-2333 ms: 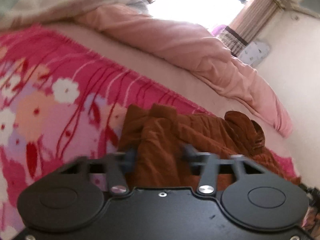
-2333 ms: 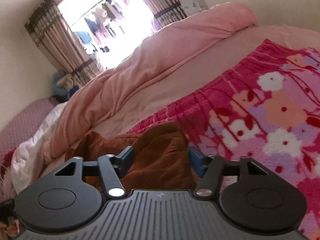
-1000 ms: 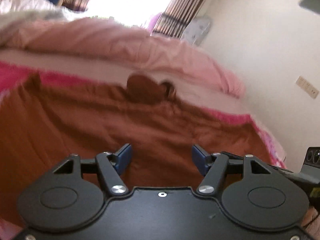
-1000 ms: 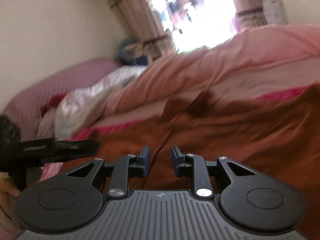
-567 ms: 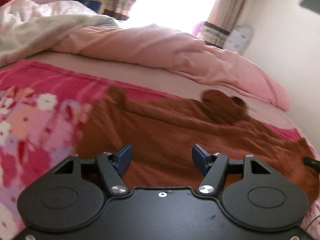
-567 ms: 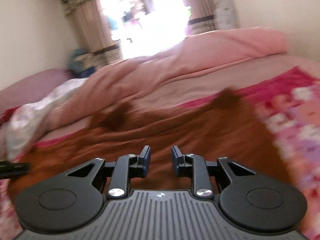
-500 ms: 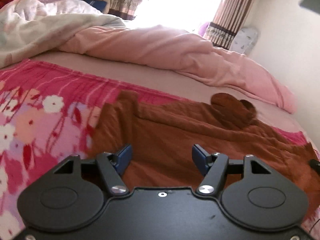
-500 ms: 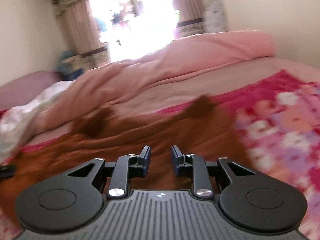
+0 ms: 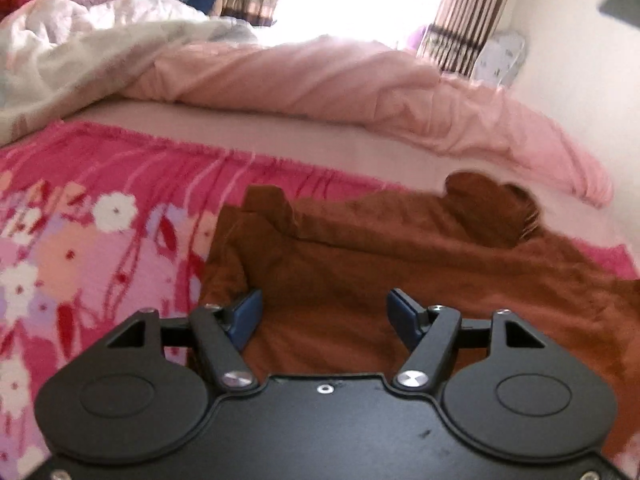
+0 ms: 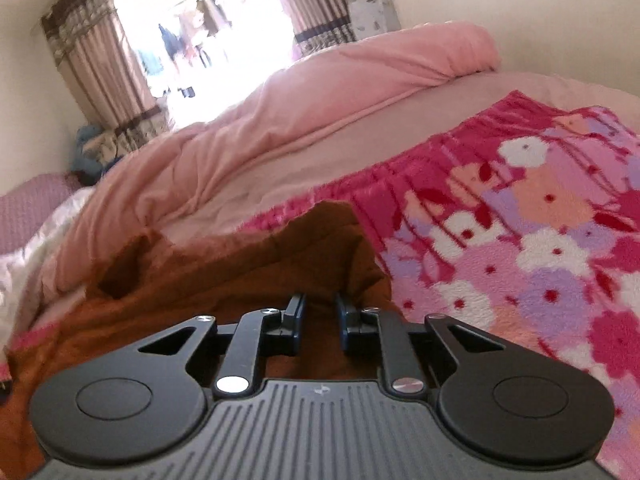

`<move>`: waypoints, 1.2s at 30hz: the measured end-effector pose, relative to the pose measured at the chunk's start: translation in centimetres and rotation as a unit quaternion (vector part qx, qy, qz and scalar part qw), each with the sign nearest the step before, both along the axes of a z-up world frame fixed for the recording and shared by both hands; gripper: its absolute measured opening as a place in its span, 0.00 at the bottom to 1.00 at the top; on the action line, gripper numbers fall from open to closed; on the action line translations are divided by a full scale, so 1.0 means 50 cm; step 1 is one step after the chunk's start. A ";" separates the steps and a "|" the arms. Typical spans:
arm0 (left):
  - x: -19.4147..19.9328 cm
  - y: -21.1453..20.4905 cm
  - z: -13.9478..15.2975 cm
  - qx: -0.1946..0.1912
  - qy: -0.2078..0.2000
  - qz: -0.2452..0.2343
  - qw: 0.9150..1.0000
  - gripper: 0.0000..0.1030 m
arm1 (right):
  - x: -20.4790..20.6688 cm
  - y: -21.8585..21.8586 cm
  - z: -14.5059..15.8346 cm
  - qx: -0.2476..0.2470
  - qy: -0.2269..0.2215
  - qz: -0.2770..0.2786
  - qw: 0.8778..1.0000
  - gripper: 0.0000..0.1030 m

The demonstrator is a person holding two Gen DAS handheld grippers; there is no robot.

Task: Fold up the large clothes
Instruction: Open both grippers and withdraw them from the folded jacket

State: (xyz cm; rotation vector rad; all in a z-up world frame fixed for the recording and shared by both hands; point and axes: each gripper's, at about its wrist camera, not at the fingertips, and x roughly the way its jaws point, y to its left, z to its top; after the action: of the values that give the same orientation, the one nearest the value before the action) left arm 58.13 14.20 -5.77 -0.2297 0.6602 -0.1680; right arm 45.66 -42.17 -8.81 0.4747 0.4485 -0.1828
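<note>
the brown garment (image 9: 360, 272) runs under the left gripper (image 9: 324, 312) and out past the right and lower edges of that view, so its near hem and full outline are hidden; in the right wrist view the right gripper (image 10: 319, 322) covers its near part too, and whether cloth lies between the closing jaws is perhaps beyond telling. the window (image 10: 208, 36) is blown out white, with only blurred hanging shapes in it. the flowered blanket (image 10: 520, 240) is cut off at the right edge
</note>
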 end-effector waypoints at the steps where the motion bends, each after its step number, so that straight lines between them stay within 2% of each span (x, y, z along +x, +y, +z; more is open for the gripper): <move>1: -0.022 0.005 0.015 -0.009 -0.009 -0.005 1.000 0.68 | -0.017 0.000 0.018 0.000 -0.009 -0.003 1.000 0.23; 4: -0.093 0.015 0.038 -0.024 -0.031 -0.015 0.999 0.68 | -0.078 0.027 0.058 -0.025 -0.032 0.008 0.999 0.26; 8: -0.173 0.015 0.030 -0.010 -0.040 -0.026 0.999 0.69 | -0.159 0.067 0.077 -0.067 -0.039 0.024 0.997 0.28; 12: -0.172 0.009 -0.011 -0.004 -0.016 -0.026 1.000 0.69 | -0.185 0.068 0.051 -0.073 -0.016 0.026 0.997 0.29; 16: -0.160 0.015 -0.046 -0.024 -0.004 -0.020 0.999 0.69 | -0.174 0.048 -0.002 -0.065 0.010 0.004 0.998 0.29; 21: -0.156 0.010 -0.039 -0.015 0.000 -0.022 1.000 0.69 | -0.176 0.028 -0.019 -0.040 0.010 0.004 0.999 0.30; 24: -0.141 0.010 0.001 -0.007 -0.012 -0.026 1.000 0.69 | -0.176 0.029 -0.001 -0.040 0.016 0.007 0.999 0.32; 26: -0.119 0.011 0.031 -0.001 -0.030 -0.022 0.999 0.69 | -0.167 0.029 0.029 -0.048 0.001 0.010 0.999 0.33; 29: -0.062 0.012 0.059 -0.007 -0.035 -0.018 0.999 0.69 | -0.126 0.026 0.072 -0.056 -0.022 0.012 0.998 0.33; 33: 0.016 -0.002 0.055 -0.010 -0.014 -0.022 1.000 0.69 | -0.046 0.024 0.098 -0.058 -0.032 0.016 0.998 0.33; 36: 0.060 -0.012 0.026 -0.003 0.015 -0.016 1.000 0.69 | 0.018 0.021 0.083 -0.058 -0.004 0.017 0.998 0.33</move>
State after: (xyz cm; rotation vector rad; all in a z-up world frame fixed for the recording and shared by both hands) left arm 61.11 13.61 -4.46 -0.2269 0.6928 -0.1980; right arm 46.56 -41.11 -4.66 0.3546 0.4356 -0.1729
